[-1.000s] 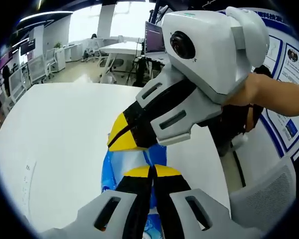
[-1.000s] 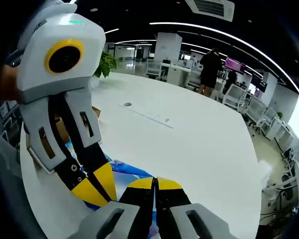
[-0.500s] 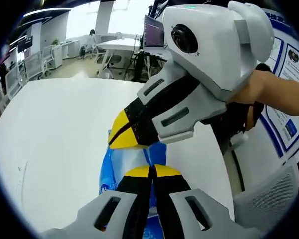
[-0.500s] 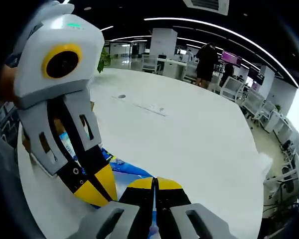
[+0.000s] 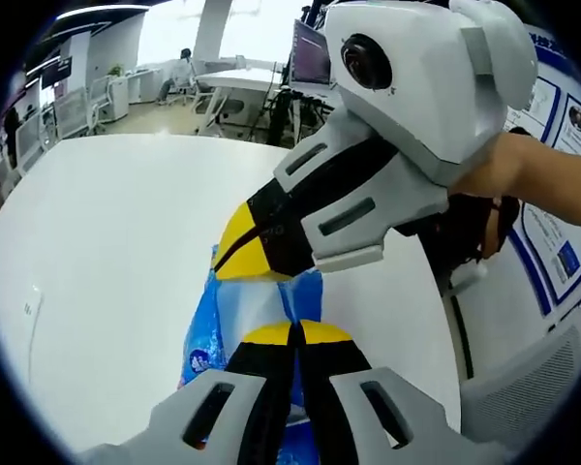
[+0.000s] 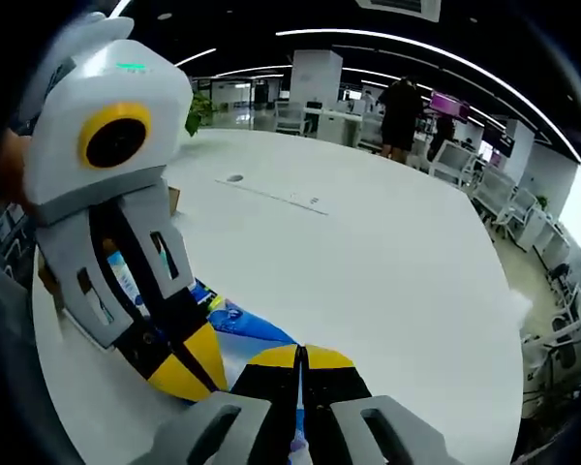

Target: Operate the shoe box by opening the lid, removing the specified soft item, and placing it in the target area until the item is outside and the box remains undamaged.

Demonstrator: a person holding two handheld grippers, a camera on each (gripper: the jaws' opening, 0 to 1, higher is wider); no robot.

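Both tongs, left (image 5: pixel 292 329) and right (image 6: pixel 300 354), are clamped on the blue soft pack (image 5: pixel 250 312), which I hold above the white bench (image 5: pixel 107 252); its long axis runs forward between them.

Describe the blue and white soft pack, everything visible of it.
The soft pack looks like glossy blue plastic film with a white middle and small print along one edge. It is held over the white table, crumpled. The left gripper and right gripper are both shut on it, and they hide much of it.
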